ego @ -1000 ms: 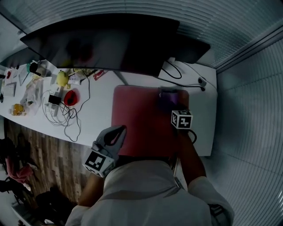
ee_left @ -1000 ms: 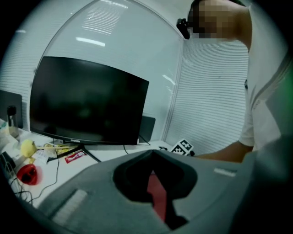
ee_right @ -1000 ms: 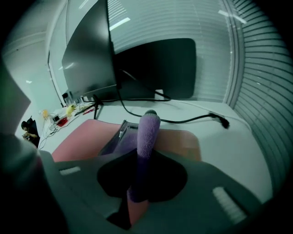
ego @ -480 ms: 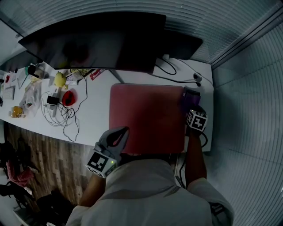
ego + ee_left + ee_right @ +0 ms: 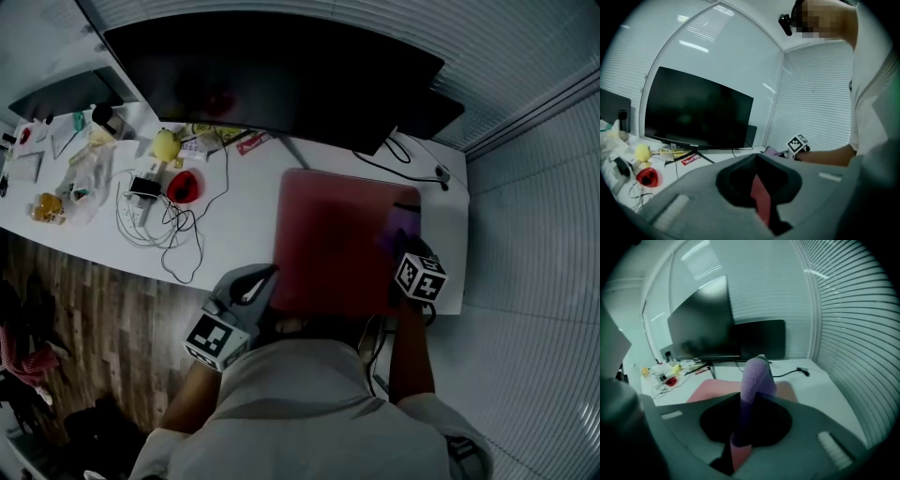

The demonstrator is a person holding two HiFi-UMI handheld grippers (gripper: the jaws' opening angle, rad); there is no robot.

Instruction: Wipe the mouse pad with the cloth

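A flat, matte, dull-red mouse pad (image 5: 342, 239), rectangular with rounded corners, lies on the smooth white desk (image 5: 234, 202) in front of a wide, glossy black monitor (image 5: 272, 80). The cloth (image 5: 757, 376) is a soft purple one with a fuzzy, towel-like nap. It is bunched into a thick roll that stands up out of the right gripper (image 5: 749, 401), whose grey jaws are closed tight around its lower end. In the head view the cloth rests on the pad's right edge, near the far corner. The right forearm (image 5: 410, 337) reaches straight forward along the pad's right side, with the marker cube just behind the cloth. The left gripper (image 5: 255, 284) is held back at the near left corner of the pad, over the desk's edge. It is angled toward the pad, and its curved grey jaws meet at the tips with nothing between them. Loose thin cables (image 5: 159, 225) lie tangled on the desk to the left, and the floor (image 5: 84, 309) below is of wood planks.
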